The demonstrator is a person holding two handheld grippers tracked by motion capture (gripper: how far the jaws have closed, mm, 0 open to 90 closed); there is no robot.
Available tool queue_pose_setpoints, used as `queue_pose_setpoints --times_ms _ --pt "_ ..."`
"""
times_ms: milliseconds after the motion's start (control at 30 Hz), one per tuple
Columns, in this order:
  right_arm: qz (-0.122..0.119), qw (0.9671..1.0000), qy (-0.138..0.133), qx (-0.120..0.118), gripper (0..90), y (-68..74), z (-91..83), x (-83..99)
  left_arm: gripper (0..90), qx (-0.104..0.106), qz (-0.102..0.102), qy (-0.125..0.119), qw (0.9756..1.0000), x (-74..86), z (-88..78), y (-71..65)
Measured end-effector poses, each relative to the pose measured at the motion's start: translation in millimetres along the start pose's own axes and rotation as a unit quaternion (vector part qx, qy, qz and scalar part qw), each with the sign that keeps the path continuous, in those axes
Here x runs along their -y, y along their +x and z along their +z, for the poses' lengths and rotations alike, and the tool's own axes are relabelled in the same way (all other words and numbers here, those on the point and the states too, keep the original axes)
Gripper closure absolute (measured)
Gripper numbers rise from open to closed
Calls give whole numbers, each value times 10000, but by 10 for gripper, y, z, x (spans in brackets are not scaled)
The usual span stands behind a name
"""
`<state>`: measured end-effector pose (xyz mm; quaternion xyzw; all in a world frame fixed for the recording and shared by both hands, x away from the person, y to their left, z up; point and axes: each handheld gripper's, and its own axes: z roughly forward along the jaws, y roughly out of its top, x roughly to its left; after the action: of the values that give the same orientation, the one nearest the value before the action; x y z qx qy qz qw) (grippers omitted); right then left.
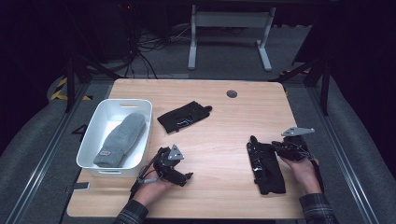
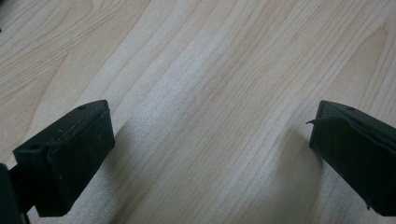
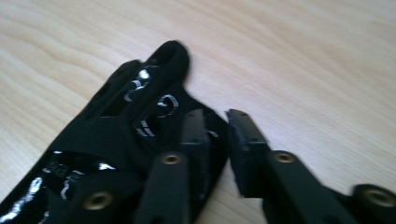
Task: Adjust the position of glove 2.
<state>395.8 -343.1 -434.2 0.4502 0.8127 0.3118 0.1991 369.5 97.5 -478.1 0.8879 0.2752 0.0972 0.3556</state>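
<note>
A black glove (image 1: 266, 168) with shiny print lies flat on the wooden table (image 1: 219, 135) at the front right. My right gripper (image 1: 275, 148) rests at its right edge, near the fingers. In the right gripper view its jaws (image 3: 215, 123) stand a narrow gap apart, one over the edge of the glove (image 3: 126, 121), without pinching it. A second black glove (image 1: 183, 115) lies at mid-table. My left gripper (image 1: 186, 178) sits low at the front left, jaws wide open over bare wood (image 2: 210, 154).
A white bin (image 1: 119, 102) at the left holds a grey mitten (image 1: 120, 139), close to my left hand. A round cable hole (image 1: 231, 94) sits near the far edge. Beyond the table stand white desk legs (image 1: 192, 42) and floor cables.
</note>
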Motion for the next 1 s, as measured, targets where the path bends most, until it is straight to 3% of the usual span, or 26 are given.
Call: queue_pose_setpoints --times_ms 167,233,300,433,533,733,833,933,1000 --pt "275 9987 -188 376 507 -192 -69 132 3 0 3 5 10000 0 -1 0" --pt "411 9979 -216 454 393 -279 -40 195 2 1 2 0 10000 0 1 -1" --pt "462 9975 -209 485 363 -299 -26 210 1 -1 3 -1 10000 -1 2 -1" --pt "634 9964 -189 521 202 -387 63 285 0 -25 -31 -11 10000 -6 8 -7" --pt "697 9960 -194 533 185 -408 102 328 9 -66 -25 93 9999 -37 1 -11" --pt "666 9958 -271 571 154 -419 116 343 115 -55 -179 101 9998 -126 -9 5" --pt "671 9957 -294 573 147 -424 127 341 168 -209 -229 -69 9995 -241 -61 43" --pt "664 9957 -301 565 147 -427 129 342 327 -201 -269 -27 9994 -354 -92 88" --pt "666 9957 -306 566 145 -428 130 342 487 -166 -315 -56 9994 -418 -91 130"
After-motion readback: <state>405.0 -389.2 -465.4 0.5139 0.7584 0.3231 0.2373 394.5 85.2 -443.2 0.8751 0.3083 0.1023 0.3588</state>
